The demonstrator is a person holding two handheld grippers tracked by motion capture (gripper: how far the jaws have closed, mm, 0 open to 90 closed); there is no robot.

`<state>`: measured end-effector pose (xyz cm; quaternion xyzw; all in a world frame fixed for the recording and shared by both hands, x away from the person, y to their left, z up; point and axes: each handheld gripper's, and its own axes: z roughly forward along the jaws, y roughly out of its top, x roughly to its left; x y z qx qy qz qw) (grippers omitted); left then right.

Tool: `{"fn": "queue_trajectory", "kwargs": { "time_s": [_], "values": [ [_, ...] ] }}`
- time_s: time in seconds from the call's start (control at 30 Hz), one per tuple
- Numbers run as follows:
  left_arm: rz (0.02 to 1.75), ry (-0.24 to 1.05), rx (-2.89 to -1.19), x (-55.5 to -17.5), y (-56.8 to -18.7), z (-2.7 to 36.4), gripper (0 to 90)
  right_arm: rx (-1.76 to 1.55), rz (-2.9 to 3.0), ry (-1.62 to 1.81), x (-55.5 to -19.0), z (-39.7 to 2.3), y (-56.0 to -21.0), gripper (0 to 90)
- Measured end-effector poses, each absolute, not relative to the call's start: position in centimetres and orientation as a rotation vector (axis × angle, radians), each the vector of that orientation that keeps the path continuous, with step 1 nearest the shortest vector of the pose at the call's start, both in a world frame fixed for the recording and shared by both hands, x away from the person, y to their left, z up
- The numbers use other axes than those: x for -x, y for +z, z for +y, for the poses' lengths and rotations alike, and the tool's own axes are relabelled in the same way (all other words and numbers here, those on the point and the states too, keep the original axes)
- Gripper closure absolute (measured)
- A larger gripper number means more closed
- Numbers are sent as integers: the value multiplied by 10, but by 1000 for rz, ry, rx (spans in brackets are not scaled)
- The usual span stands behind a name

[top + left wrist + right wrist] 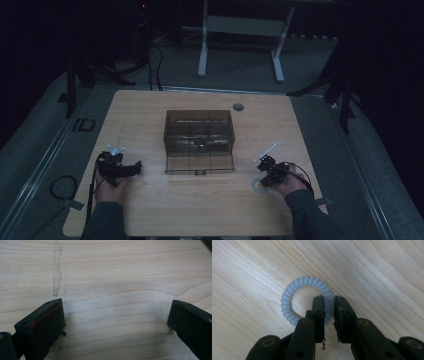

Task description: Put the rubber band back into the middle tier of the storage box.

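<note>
Wooden table (150,210) carries a smoky clear box (199,141) at centre, the left gripper (131,169) near-left and the right gripper (263,178) near-right. Left gripper view: jaws spread wide over bare wood. Right gripper view: jaws nearly closed, straddling the pale blue coil ring's (289,292) near edge.

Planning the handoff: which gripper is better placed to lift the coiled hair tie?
Right. The right gripper has its fingers straddling the hair tie; the left gripper hangs open over bare table.
</note>
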<state>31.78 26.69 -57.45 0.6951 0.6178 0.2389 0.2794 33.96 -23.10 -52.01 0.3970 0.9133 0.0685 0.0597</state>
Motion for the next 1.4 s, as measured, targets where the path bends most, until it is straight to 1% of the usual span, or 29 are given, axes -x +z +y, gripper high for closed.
{"fn": "queue_trajectory", "kwargs": {
  "time_s": [0.83, 1.1, 1.4],
  "values": [
    [1657, 641, -1864, -318, -575, 267, 12, -1224, 2833, 68, -351, -224, -522, 799],
    [1657, 641, -1865, -318, -575, 267, 12, -1209, 2836, 40, -351, -221, -522, 821],
    [1657, 640, -1865, -318, -575, 267, 12, -1182, 2846, 48, -348, -217, -519, 822]
  ]
}}
